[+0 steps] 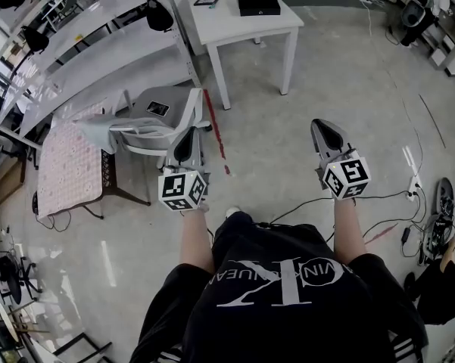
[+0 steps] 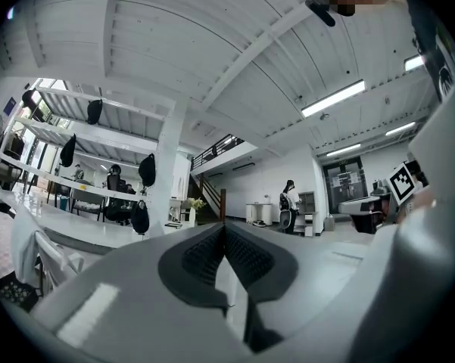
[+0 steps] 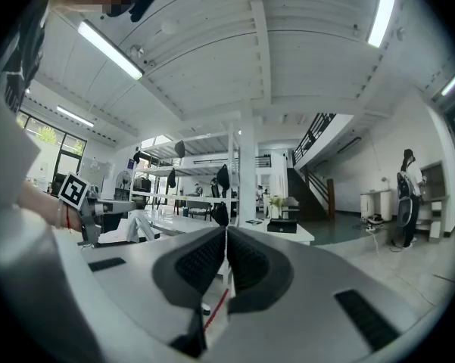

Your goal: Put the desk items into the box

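My left gripper [image 1: 186, 144] hangs over the floor beside a white chair [image 1: 155, 118], its fingers pressed together on nothing. Far ahead, a black box [image 1: 258, 1] sits on the white tabletop [image 1: 242, 25]. My right gripper [image 1: 327, 132] has its fingers pinched together too, empty.

The left tongs [image 2: 225, 231] are pressed fully together.

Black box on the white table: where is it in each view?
Head view: black box top centre, on the white table.
Left gripper view: not made out.
Right gripper view: black box mid-frame, just right of the jaw tips.
Shared landmark: white shelving hung with black bags.
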Available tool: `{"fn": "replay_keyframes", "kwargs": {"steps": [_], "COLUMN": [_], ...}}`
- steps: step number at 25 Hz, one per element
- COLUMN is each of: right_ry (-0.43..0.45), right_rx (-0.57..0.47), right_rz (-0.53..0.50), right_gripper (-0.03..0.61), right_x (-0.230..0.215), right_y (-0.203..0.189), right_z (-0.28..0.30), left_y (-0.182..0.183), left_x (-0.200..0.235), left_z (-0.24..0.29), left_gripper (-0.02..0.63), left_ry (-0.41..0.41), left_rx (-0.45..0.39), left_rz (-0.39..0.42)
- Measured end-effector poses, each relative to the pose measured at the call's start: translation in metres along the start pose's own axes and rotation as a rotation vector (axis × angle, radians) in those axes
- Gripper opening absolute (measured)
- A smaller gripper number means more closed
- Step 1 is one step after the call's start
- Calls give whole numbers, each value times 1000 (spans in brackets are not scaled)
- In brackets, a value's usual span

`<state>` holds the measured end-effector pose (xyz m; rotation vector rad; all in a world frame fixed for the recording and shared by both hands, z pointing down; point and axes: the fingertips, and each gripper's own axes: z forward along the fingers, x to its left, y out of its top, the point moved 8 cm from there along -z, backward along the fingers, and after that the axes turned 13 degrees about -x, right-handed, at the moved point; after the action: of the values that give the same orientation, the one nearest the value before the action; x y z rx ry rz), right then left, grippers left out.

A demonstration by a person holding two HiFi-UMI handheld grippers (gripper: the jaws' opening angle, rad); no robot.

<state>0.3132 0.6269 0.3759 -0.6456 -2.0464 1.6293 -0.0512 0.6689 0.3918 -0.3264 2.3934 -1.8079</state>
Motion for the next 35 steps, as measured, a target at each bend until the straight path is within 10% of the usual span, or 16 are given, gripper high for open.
{"fn": "replay_keyframes", "kwargs": {"steps": [14,35], "right_ry": [3,-15], "right_rx": [23,84], "right_rz": [17,37], "right_gripper": [20,44], "right_x": [-21,-83], "right_y": [-25,-80], "right_z": [38,233], "left_y": [-26,-88], "left_x": [9,126], "left_z": [27,211], "left_gripper": [11,11], "left_ry": [-11,-54], "left_rx": [75,116], "left_rz": [0,-51]}}
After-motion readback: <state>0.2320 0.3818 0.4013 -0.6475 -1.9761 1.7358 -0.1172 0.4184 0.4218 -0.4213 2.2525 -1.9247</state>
